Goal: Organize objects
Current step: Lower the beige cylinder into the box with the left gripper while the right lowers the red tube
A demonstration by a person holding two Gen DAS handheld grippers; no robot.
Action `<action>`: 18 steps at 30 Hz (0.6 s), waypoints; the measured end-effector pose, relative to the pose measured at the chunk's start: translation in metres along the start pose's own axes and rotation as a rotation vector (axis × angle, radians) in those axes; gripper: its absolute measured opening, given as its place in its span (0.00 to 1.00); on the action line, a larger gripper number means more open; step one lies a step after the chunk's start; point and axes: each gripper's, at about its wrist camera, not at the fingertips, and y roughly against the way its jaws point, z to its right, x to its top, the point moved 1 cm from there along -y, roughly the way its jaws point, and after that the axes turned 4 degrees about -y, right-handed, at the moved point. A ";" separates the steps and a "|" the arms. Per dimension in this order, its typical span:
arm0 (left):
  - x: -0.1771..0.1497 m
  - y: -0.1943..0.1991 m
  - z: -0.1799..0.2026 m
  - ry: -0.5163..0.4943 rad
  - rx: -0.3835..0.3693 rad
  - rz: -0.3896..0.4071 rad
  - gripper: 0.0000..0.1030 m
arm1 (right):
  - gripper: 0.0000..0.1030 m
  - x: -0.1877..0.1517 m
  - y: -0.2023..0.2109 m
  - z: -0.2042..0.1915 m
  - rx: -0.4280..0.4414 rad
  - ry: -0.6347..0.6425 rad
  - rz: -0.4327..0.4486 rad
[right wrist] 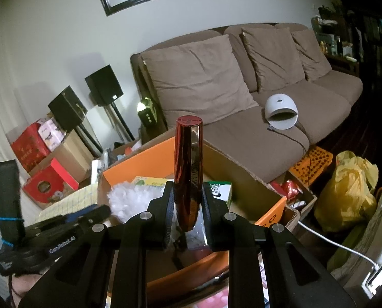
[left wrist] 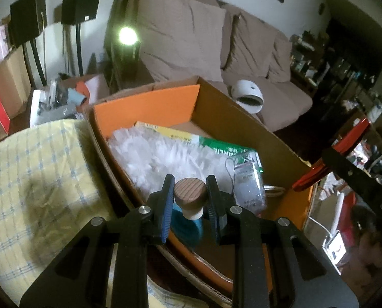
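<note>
My left gripper [left wrist: 190, 188] is shut on a blue bottle [left wrist: 187, 224] with a round wooden stopper [left wrist: 190, 192], held just over the near rim of an orange-lined cardboard box [left wrist: 149, 106]. Inside the box lie white fluffy stuffing [left wrist: 160, 156], a green-and-white packet [left wrist: 229, 150] and a clear bag [left wrist: 250, 187]. My right gripper [right wrist: 187, 197] is shut on a shiny red tube [right wrist: 188, 169] standing upright between its fingers, above the same box [right wrist: 139, 169]. That red tube [left wrist: 329, 154] also shows at the right of the left wrist view. The left gripper's body [right wrist: 49, 233] appears at the lower left.
A yellow checked cloth [left wrist: 36, 179] lies left of the box. Behind stands a brown sofa [right wrist: 242, 97] with a white dome-shaped device [right wrist: 280, 113] on it. Speakers on stands [right wrist: 103, 84], red boxes [right wrist: 49, 182], a yellow plastic bag [right wrist: 345, 192] and a white cable [right wrist: 332, 243] surround the box.
</note>
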 end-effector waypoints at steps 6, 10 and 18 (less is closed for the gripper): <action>-0.007 -0.010 0.004 -0.001 -0.033 -0.017 0.22 | 0.19 0.000 0.000 0.001 0.005 -0.001 -0.003; -0.011 -0.017 0.006 -0.013 -0.011 -0.012 0.21 | 0.19 0.000 -0.002 0.000 -0.001 -0.002 -0.005; -0.013 -0.016 0.016 -0.071 0.034 0.009 0.21 | 0.19 0.000 -0.005 -0.001 -0.003 0.004 -0.014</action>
